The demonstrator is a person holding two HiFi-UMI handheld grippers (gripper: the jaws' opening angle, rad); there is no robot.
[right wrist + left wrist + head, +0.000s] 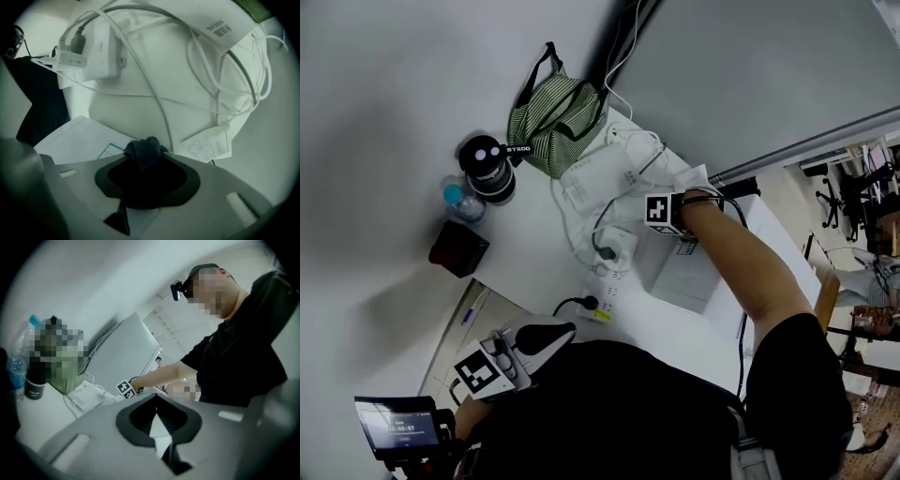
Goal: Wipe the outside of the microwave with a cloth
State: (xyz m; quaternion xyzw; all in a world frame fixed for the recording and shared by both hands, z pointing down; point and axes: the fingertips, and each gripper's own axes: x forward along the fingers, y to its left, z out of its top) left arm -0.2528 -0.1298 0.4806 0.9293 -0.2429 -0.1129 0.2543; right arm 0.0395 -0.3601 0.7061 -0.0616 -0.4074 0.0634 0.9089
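Note:
A white box-shaped appliance (684, 277), which I take for the microwave, stands on the white table (534, 253). Its pale top (79, 140) shows just under my right gripper (146, 157). That gripper (661, 225) is over the box's far left corner and is shut on a bunched dark blue cloth (144, 152). The head view does not show the cloth. My left gripper (558, 333) hangs low by the table's near edge, close to the person's body and apart from the box. Its jaws (159, 420) meet with nothing between them.
White cables (220, 70), a power adapter (101, 49) and power strips (600, 305) lie beyond the box. A green striped bag (553, 117), a black tumbler (490, 169), a water bottle (457, 199) and a dark box (459, 248) stand at the table's far left. A grey partition (750, 84) is behind.

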